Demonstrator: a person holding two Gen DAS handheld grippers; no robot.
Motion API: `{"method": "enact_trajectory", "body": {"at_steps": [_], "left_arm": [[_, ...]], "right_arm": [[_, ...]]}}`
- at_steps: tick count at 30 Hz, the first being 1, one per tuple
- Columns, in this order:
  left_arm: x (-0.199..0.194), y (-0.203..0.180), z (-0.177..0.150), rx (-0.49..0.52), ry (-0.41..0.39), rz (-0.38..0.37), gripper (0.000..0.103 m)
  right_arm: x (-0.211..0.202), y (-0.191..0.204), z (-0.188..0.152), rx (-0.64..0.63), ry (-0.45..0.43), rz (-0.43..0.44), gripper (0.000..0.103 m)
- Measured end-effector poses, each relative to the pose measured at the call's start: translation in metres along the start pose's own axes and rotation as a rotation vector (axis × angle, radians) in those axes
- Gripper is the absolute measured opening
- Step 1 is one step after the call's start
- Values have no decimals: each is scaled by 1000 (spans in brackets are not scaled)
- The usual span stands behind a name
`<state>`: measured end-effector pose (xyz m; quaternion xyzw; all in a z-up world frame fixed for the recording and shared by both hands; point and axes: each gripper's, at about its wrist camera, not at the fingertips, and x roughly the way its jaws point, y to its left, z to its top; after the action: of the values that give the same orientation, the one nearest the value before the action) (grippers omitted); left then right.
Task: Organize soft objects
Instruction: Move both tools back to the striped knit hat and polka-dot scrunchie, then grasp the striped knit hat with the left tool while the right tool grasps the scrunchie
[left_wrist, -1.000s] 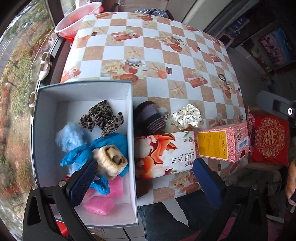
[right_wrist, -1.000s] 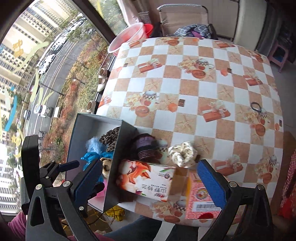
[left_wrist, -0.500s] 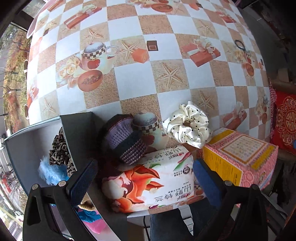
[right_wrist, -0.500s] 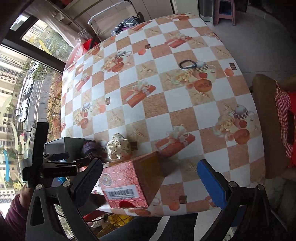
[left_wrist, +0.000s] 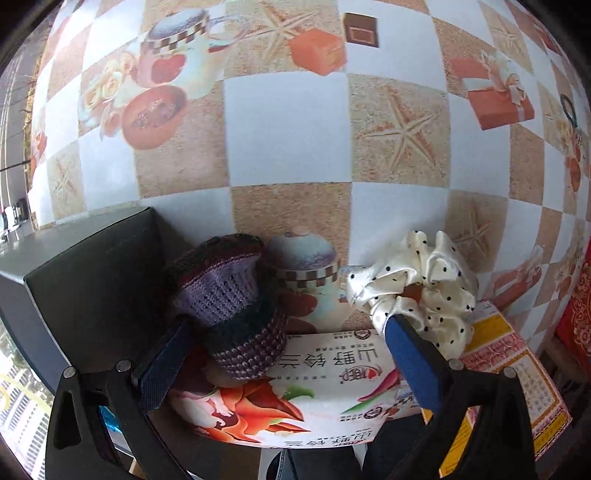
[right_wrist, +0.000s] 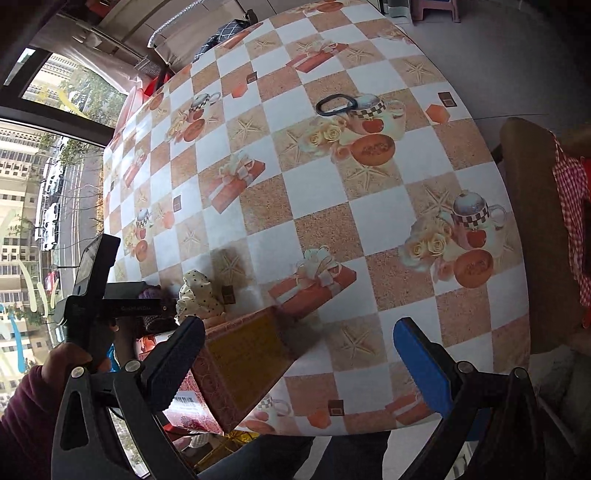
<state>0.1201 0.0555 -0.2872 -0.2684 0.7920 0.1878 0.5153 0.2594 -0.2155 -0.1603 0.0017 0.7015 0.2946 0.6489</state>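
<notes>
My left tool (left_wrist: 284, 343) had dropped low over the desk (left_wrist: 288, 133) since a moment before, its jaws spread wide and empty, straddling the purple-and-dark knitted woollen hat (left_wrist: 232, 310) beside the dark grey cardboard box (left_wrist: 85, 291). The cream polka-dot satin scrunchie (left_wrist: 413, 288) lay against its right finger. I judged the hat was my next pick. My right tool (right_wrist: 295, 360) had swung away, open and empty, above the pink patterned carton (right_wrist: 236, 365).

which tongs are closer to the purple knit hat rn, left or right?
Left. The left tongs straddle the purple knit hat, open, one finger beside it, the other at the white dotted scrunchie. The right tongs hang open over the pink box, farther off.
</notes>
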Motion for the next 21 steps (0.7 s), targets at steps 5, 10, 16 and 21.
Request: {"method": "enact_trajectory", "body": {"at_steps": [5, 10, 16, 21], "left_arm": [[-10, -27, 12, 45, -41, -199, 102], [-41, -63, 18, 132, -124, -386, 102], [-58, -29, 5, 121, -205, -168, 102], [-44, 19, 2, -9, -177, -171, 102]], "right_arm": [[3, -10, 3, 20, 8, 7, 103], [10, -16, 7, 19, 27, -11, 103], [37, -7, 27, -36, 90, 17, 103], [86, 38, 57, -186, 236, 69, 103]]}}
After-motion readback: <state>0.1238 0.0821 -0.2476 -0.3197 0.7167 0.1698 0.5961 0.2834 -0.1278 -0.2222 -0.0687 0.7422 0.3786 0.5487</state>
